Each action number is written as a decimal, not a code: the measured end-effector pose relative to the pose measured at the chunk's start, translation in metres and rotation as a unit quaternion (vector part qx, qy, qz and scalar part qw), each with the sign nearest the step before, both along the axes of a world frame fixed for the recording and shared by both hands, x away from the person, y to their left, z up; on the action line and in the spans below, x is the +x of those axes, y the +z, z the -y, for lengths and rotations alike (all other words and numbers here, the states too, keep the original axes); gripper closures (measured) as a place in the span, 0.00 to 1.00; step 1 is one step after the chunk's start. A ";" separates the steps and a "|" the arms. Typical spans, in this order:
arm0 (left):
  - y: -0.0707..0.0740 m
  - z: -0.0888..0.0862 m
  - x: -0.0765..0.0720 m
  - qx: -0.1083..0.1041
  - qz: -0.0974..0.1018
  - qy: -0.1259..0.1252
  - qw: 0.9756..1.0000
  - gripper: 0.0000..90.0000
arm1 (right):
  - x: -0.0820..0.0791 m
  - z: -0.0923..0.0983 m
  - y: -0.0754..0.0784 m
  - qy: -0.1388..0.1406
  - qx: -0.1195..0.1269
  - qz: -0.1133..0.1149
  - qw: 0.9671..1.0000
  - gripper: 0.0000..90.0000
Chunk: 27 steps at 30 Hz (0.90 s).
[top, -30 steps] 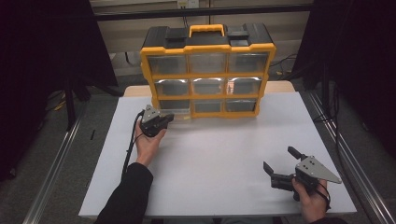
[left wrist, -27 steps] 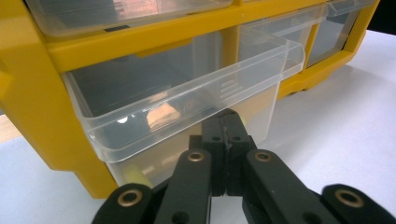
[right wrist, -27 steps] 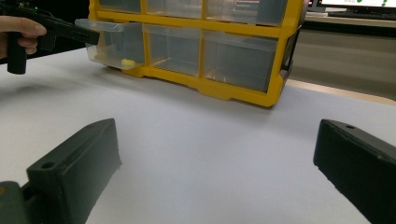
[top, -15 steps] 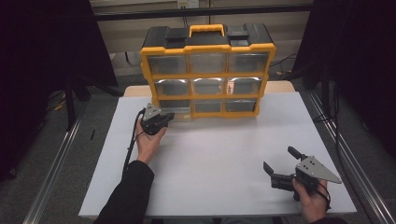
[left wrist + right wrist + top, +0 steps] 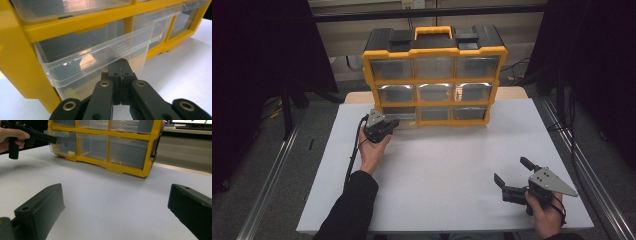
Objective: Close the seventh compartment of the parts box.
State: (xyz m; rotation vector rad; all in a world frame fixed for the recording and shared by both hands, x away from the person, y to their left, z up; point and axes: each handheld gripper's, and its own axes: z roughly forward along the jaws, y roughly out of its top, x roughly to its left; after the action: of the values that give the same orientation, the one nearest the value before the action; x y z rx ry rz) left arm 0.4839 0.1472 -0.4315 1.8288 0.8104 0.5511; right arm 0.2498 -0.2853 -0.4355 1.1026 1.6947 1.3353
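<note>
White board (image 5: 447, 170) covers the table we work at, matte and bare across its middle, with grey floor on both sides and black curtains to left and right. Behind it runs a pale wall with cables along its foot.

At the far edge of the board stands our cabinet (image 5: 434, 75), yellow frame, black top and clear drawers in three rows of three. Its bottom-left drawer (image 5: 100, 60) is pulled out a little past the frame, its lip jutting toward us. Something small and yellow (image 5: 71, 152) lies inside it; we cannot make out what it is.

Our left gripper (image 5: 388, 123) is at that drawer's front, jaws pressed together. In the left gripper view their tips sit just under the lip, but whether they pinch the plastic or merely touch it we cannot tell. In the high view the hand and grey plate cover the contact.

Our right gripper (image 5: 512, 175) rests near the board's near right corner, well apart from the cabinet, jaws spread wide with nothing between them. The right forearm is cut off by the bottom edge.

Between the two grippers the board lies open, and bare board stretches from the cabinet's foot to the near edge.
</note>
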 end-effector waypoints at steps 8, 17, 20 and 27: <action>0.001 -0.001 0.005 0.005 0.000 0.000 1.000 1.00 | -0.001 0.000 0.000 -0.001 0.001 -0.001 1.000 0.00; 0.001 0.001 0.010 0.007 -0.002 0.003 1.000 1.00 | 0.000 0.000 0.000 -0.001 0.003 -0.002 1.000 0.00; 0.002 0.002 0.011 0.015 0.000 0.001 1.000 1.00 | 0.000 0.000 0.000 -0.001 0.003 -0.003 1.000 0.00; 0.002 0.003 0.015 0.016 0.001 0.001 1.000 1.00 | 0.000 0.000 0.000 -0.001 0.004 -0.002 1.000 0.00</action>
State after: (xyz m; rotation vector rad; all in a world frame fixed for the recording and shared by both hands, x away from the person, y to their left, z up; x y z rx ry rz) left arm 0.4986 0.1443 -0.4292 1.8568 0.8072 0.5704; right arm 0.2496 -0.2856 -0.4357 1.1114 1.6922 1.3396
